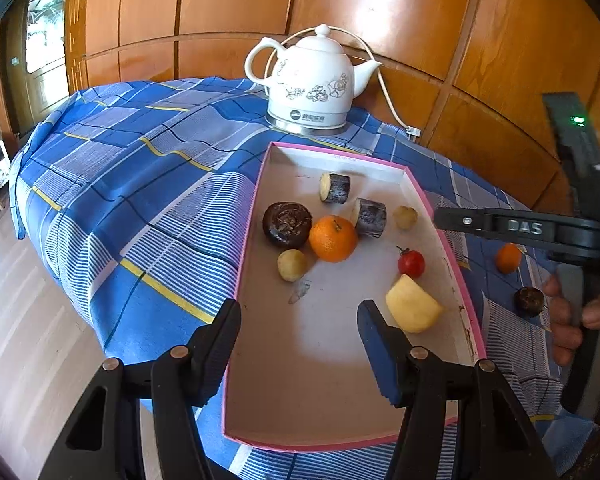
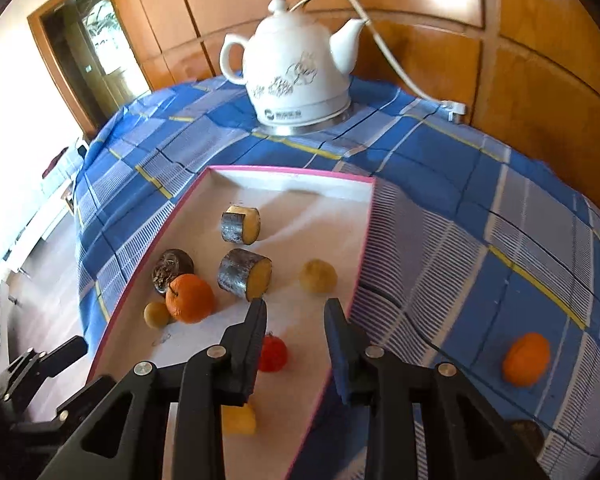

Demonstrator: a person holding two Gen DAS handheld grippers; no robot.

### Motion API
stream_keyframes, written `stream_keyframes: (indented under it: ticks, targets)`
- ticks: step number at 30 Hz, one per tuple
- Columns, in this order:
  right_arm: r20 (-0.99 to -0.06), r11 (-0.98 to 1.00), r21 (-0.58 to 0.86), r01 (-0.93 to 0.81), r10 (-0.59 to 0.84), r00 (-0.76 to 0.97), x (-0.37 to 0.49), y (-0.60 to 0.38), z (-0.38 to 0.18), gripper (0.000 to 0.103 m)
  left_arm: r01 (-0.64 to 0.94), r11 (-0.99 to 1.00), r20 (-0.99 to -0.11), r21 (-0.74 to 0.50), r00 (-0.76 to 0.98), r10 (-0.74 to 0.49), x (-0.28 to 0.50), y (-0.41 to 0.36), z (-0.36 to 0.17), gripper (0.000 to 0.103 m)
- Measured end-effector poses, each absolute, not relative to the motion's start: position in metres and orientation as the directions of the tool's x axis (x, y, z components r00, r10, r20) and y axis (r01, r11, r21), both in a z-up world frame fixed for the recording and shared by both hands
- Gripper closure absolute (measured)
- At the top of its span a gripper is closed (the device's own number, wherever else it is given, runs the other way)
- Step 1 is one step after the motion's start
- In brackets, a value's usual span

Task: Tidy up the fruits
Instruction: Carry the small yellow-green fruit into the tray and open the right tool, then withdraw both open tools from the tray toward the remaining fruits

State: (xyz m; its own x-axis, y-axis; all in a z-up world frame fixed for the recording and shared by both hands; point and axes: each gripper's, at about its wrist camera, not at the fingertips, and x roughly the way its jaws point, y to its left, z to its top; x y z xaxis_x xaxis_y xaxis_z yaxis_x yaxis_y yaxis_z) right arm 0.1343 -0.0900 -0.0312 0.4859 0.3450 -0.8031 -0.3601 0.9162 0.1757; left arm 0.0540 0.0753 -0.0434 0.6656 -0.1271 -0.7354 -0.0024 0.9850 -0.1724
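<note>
A pink-rimmed shallow box (image 1: 456, 280) (image 2: 360, 264) lies on the blue checked cloth. In it are an orange (image 1: 333, 239) (image 2: 189, 298), a dark round fruit (image 1: 287, 224) (image 2: 172, 270), two dark-skinned cut pieces (image 1: 335, 188) (image 2: 244, 274), two small yellowish fruits (image 1: 292, 265) (image 2: 318, 276), a red tomato (image 1: 411, 263) (image 2: 274, 354) and a yellow wedge (image 1: 414, 305) (image 2: 239, 420). Outside, to the right on the cloth, lie a second orange (image 1: 508, 258) (image 2: 527, 358) and a dark fruit (image 1: 529, 301) (image 2: 528, 436). My left gripper (image 1: 298, 320) is open and empty over the box's near end. My right gripper (image 2: 296, 320) (image 1: 452, 218) is open and empty over the box's right side.
A white ceramic kettle (image 1: 312, 80) (image 2: 296, 76) with its cord stands at the table's far edge against a wood-panelled wall. The table drops off to the floor on the left.
</note>
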Motion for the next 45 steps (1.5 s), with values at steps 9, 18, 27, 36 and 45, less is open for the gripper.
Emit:
stream_keyframes:
  ticks: [9, 18, 27, 36, 45]
  targets:
    - [-0.794, 0.933, 0.153, -0.327, 0.313, 0.521, 0.109, -0.123, -0.020, 0.073, 0.047, 0.986, -0.723, -0.163, 0.674, -0.151, 0.047, 0.061, -0.035, 0.042]
    - [-0.798, 0.951, 0.120, -0.284, 0.263, 0.543, 0.088, -0.169, -0.010, 0.071, 0.104, 0.983, -0.709, -0.150, 0.682, -0.180, 0.041, 0.045, -0.024, 0.041]
    - [-0.796, 0.979, 0.077, -0.187, 0.174, 0.580, 0.081, -0.232, 0.000, 0.071, 0.166, 0.978, -0.710, -0.123, 0.674, -0.204, 0.041, 0.022, -0.019, 0.041]
    - [-0.793, 0.996, 0.058, -0.071, 0.089, 0.603, 0.078, -0.296, 0.003, 0.071, 0.234, 0.967, -0.718, -0.097, 0.656, -0.231, 0.042, -0.007, -0.016, 0.041]
    - [-0.807, 0.984, 0.149, 0.103, 0.060, 0.587, 0.080, -0.364, -0.019, 0.071, 0.319, 0.945, -0.736, -0.071, 0.622, -0.265, 0.048, -0.043, -0.014, 0.041]
